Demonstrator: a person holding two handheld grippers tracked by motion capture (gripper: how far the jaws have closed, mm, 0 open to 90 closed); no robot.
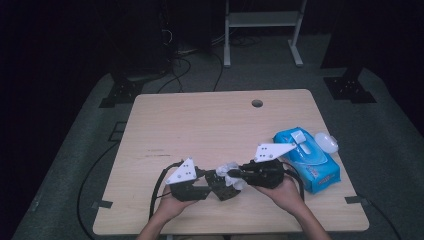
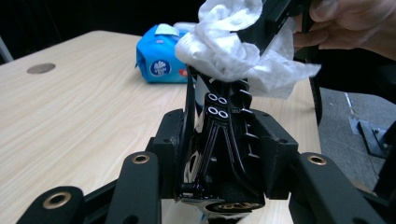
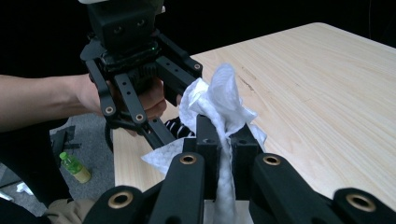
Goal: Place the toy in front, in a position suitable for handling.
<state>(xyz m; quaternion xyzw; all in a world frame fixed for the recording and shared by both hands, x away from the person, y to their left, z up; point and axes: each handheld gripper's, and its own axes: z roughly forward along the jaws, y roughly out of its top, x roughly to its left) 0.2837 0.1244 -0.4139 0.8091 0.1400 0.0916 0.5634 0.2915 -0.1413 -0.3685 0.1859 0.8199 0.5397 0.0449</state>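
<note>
Bare table ahead and left, wipes pack blocking right side

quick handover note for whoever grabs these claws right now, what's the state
Right claw: shut on the white wipe, which stands up crumpled between its jaws.
Left claw: shut on a black object that I cannot identify; its tip meets the wipe.
Both claws sit together near the front edge of the table, one in each hand.
The blue wipe pack lies to the right, lid open, beside the right hand.
Done: a wipe is out and gripped.
Left: probably wiping the held object, then setting things down; this is a guess.
</note>
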